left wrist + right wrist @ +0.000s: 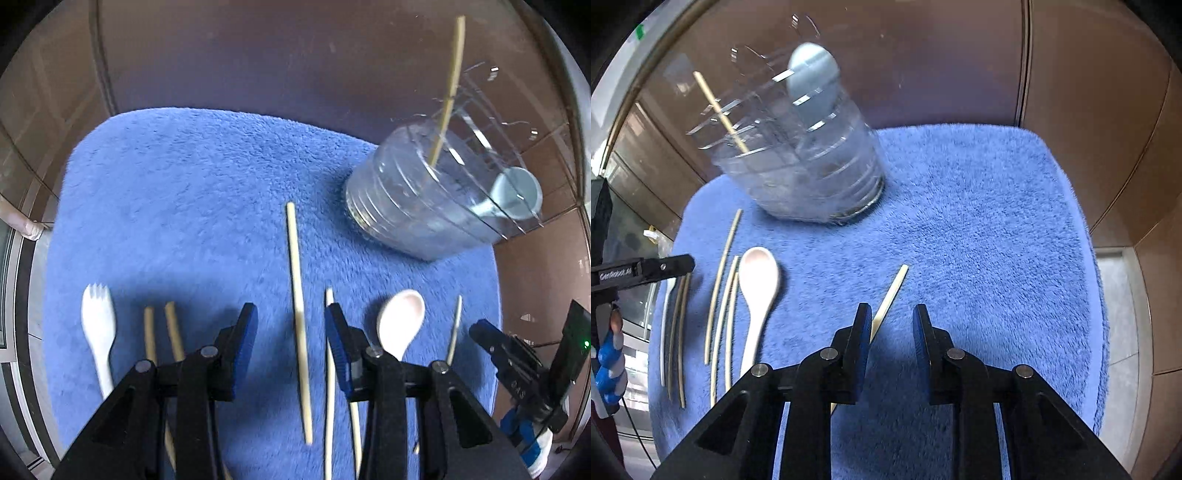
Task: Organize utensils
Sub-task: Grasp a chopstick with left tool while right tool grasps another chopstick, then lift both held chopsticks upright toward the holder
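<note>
Blue fleece mat (979,221) carries all items. Clear divided holder (812,173) at its far edge holds one blue spoon (812,74) and one chopstick (720,110). Loose near the front edge: one white spoon (757,280), one spork (98,325), six chopsticks. Left gripper (291,332) straddles a chopstick (299,314), jaws apart; right gripper (890,325) is narrow, empty. Risk: snagging the neighbouring chopstick.

A fluffy blue towel mat (184,177) covers a brown surface (258,55). On it lie a white plastic spork (98,325), a pale pink spoon (759,280) and pale tan wooden chopsticks (297,302). A clear ribbed plastic jar (812,166) holds a light blue spoon (812,74). The black grippers carry blue pads (247,332).
</note>
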Available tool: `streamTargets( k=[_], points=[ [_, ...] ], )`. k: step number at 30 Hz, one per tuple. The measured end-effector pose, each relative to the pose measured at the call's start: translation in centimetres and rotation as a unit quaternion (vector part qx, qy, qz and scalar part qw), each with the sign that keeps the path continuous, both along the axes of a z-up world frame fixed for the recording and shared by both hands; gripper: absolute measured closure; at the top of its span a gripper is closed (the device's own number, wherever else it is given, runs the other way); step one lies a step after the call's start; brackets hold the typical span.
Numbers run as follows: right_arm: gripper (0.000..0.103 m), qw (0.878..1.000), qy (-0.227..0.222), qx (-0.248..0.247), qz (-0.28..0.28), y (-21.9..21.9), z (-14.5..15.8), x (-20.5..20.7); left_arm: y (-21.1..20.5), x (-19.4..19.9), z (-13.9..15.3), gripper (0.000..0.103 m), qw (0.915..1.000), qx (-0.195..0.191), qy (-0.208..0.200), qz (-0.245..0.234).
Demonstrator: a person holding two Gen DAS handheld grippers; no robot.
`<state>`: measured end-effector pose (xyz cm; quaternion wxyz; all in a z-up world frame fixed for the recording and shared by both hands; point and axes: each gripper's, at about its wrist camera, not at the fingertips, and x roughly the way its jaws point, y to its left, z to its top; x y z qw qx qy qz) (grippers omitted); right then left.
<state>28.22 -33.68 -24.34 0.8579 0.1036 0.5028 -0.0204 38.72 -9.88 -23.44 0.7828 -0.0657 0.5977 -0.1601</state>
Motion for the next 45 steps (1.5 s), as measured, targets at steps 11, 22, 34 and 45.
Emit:
streamTargets(
  k=[11,22,34,45],
  points=[
    [0.088,0.998,0.064,0.012,0.002,0.0,-1.9,3.7,-2.9,2.8,-2.9,0.076,0.9987,0.026,0.039,-0.022],
    [0.090,0.996,0.075,-0.055,0.004,2.4,-2.5,5.1,-2.8,3.9,-3.2,0.097,0.9978,0.054,0.037,-0.012],
    [0.098,0.998,0.062,-0.012,-0.010,2.6,-1.8,4.0,-1.0,1.1,-2.2,0.098,0.9997,0.007,0.021,0.009],
    [0.097,0.999,-0.036,0.003,0.007,2.3,4.4,-2.6,2.4,-6.0,4.2,0.098,0.9976,-0.012,-0.068,0.010]
  ],
)
